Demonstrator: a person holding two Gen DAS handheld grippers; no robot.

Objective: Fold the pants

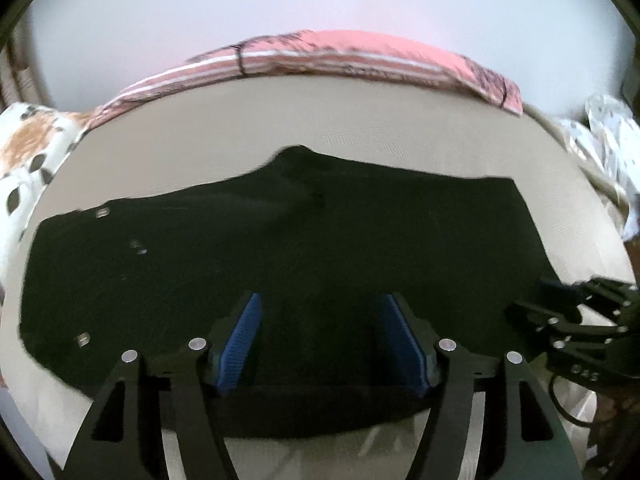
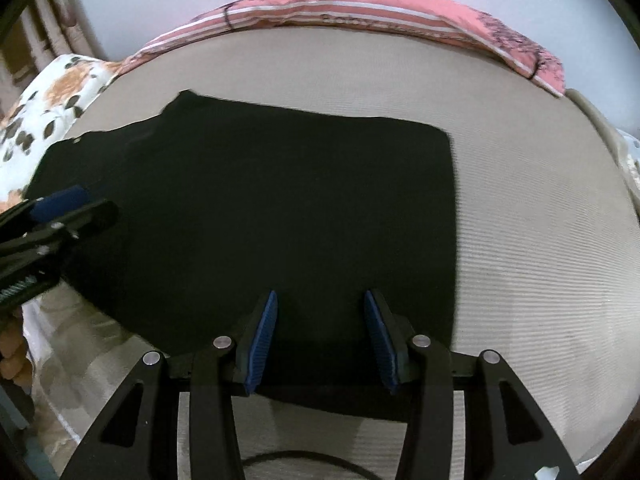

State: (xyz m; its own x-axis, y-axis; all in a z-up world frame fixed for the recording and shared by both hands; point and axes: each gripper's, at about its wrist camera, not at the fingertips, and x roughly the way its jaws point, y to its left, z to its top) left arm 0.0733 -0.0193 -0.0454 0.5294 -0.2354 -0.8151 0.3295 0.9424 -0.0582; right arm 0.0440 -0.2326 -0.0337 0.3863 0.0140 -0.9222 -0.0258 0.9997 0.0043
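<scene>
Black pants (image 1: 280, 248) lie flat on a beige bed sheet (image 1: 360, 128), doubled into a wide dark slab, with small metal rivets (image 1: 103, 212) near their left end. My left gripper (image 1: 322, 304) hovers over the near edge of the pants, open, its blue pads (image 1: 244, 340) well apart and gripping nothing. In the right wrist view the pants (image 2: 260, 200) end in a straight right edge. My right gripper (image 2: 321, 298) is open above their near right part, nothing pinched between its pads. Each gripper shows in the other's view: the right one (image 1: 568, 320) and the left one (image 2: 60, 208).
A pink striped pillow (image 1: 320, 56) lines the far edge of the bed against a pale wall. Floral fabric (image 1: 28, 152) lies at the left and white dotted fabric (image 1: 612, 140) at the right. A black cable (image 2: 304, 460) runs under the right gripper.
</scene>
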